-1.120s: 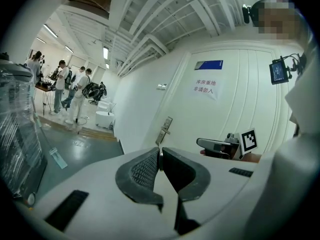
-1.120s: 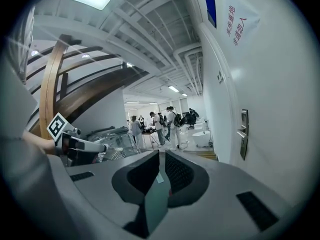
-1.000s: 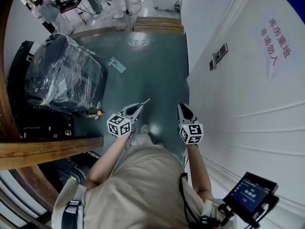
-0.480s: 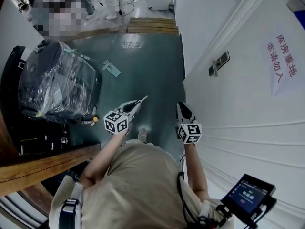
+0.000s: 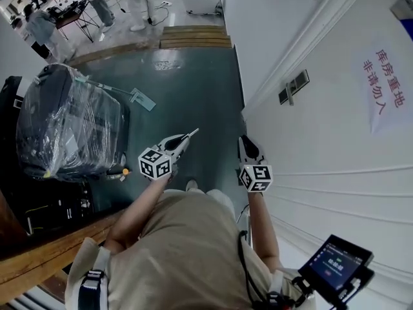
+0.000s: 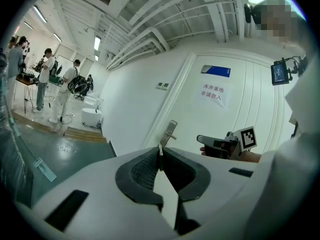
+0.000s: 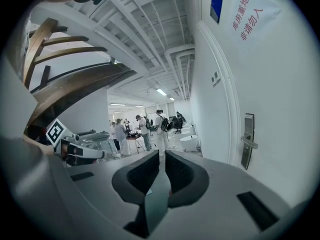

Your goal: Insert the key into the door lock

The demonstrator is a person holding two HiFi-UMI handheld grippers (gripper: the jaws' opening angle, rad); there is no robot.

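Between the jaws of the left gripper sits the key, clamped tight, tip poking out toward the door lock but well short of it. The right gripper has its jaws pretty much together, nothing in them. Suitcase on the floor is wrapped in plastic, contents hidden

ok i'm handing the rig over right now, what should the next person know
Left gripper: shut on the key, its tip sticking out forward.
Right gripper: jaws close together, nothing between them.
Lock plate: on the white door, ahead of both grippers, not yet reached.
Done: key in the grip. To do: bring the key to the lock plate and insert it.
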